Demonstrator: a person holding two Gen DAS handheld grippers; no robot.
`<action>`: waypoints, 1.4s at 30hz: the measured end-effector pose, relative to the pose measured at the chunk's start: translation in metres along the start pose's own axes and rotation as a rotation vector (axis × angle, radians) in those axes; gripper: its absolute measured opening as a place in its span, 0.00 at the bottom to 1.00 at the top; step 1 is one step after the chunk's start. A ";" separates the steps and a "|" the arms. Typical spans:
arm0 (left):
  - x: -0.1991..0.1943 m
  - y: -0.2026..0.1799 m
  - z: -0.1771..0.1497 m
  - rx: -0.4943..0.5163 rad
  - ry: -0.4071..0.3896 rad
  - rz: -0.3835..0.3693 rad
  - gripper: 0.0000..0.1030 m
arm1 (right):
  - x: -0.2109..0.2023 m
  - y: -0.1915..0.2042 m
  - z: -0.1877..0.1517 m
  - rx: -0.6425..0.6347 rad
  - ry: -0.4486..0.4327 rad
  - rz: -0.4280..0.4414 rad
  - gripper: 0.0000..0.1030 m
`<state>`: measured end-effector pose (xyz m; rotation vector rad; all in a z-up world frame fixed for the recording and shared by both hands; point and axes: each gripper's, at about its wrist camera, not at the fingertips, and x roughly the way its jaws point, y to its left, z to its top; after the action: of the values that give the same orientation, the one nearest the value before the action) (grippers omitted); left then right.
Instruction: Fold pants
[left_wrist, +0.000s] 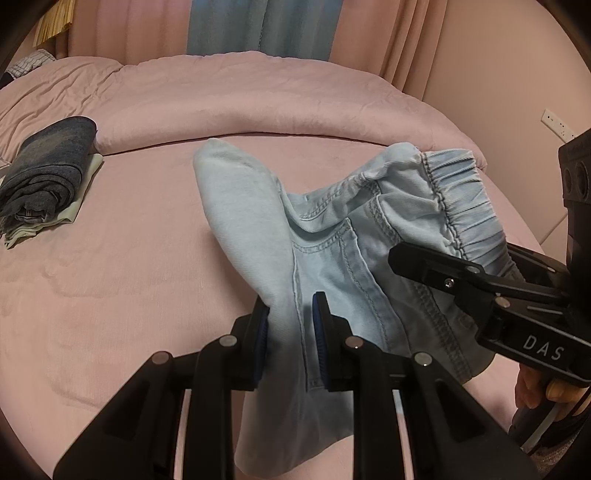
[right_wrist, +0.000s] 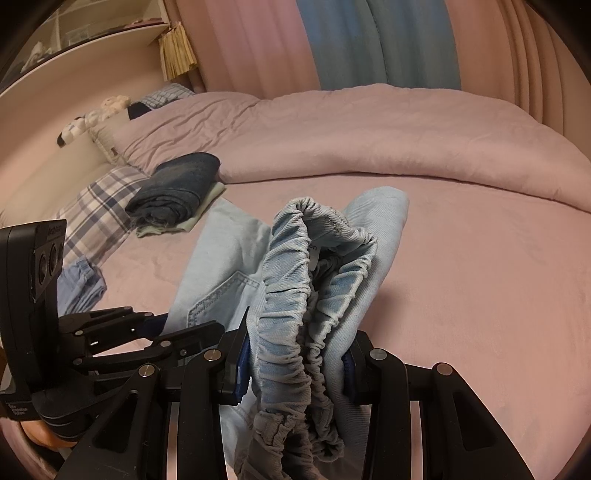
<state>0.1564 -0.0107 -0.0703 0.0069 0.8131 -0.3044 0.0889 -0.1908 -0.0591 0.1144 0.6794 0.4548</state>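
Note:
Light blue denim pants (left_wrist: 332, 236) with an elastic waistband (left_wrist: 458, 199) hang bunched over the pink bed. My left gripper (left_wrist: 290, 325) is shut on a fold of the pants' leg fabric near a seam. My right gripper (right_wrist: 295, 363) is shut on the gathered waistband (right_wrist: 291, 295); it also shows in the left wrist view (left_wrist: 443, 262) at the right, clamped on the waistband. The left gripper shows in the right wrist view (right_wrist: 155, 332) at lower left, against the pants (right_wrist: 221, 266). The pants' lower legs are hidden below both grippers.
A folded dark denim garment (left_wrist: 48, 173) lies on a pale cloth at the bed's left; it also shows in the right wrist view (right_wrist: 173, 188). A rolled pink duvet (left_wrist: 258, 96) lies across the back. A plaid pillow (right_wrist: 99, 206) and small blue garment (right_wrist: 83, 284) are at left.

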 end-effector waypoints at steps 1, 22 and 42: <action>0.001 0.000 0.001 0.001 0.001 0.000 0.20 | 0.000 0.000 -0.001 -0.001 0.000 0.001 0.39; 0.019 -0.002 0.008 0.008 0.018 0.000 0.20 | 0.017 -0.013 0.007 0.009 0.005 0.001 0.38; 0.026 0.000 0.013 0.016 0.023 0.006 0.20 | 0.019 -0.017 0.008 0.016 0.006 0.003 0.38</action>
<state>0.1829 -0.0196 -0.0800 0.0281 0.8333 -0.3053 0.1131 -0.1972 -0.0686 0.1292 0.6889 0.4524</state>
